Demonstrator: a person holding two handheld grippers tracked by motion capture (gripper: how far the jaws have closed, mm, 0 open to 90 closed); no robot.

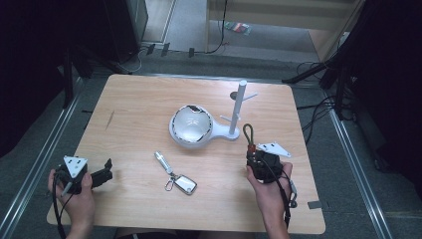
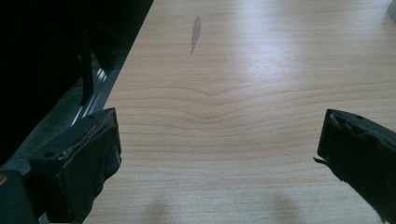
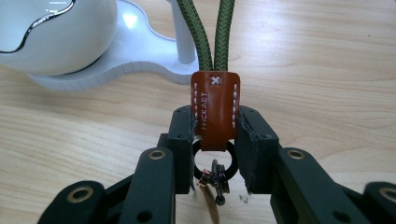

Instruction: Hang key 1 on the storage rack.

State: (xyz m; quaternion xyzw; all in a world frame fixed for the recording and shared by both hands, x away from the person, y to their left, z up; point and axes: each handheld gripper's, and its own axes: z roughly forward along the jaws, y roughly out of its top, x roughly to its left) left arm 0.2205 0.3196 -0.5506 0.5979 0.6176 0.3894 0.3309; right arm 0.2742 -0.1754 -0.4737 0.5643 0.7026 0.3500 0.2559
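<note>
My right gripper (image 1: 252, 151) is at the table's front right, shut on the brown leather tab (image 3: 215, 112) of a keychain strap. The strap's green cord loop (image 1: 247, 132) stands up from the jaws toward the white peg stand (image 1: 238, 107). A black ring and small clasp (image 3: 215, 177) hang below the tab, between the fingers. The stand's post rises from a white base with a round dish (image 1: 190, 125) just left of it. My left gripper (image 1: 105, 170) rests at the front left, open, with bare wood between its jaws (image 2: 219, 149).
A second key set (image 1: 176, 177), a silver cylinder joined to a fob, lies on the wooden table (image 1: 149, 99) at front centre. There is a dark streak (image 1: 110, 119) on the left part. A metal rail (image 1: 40, 164) runs past the left edge, and cables (image 1: 318, 114) lie on the floor at right.
</note>
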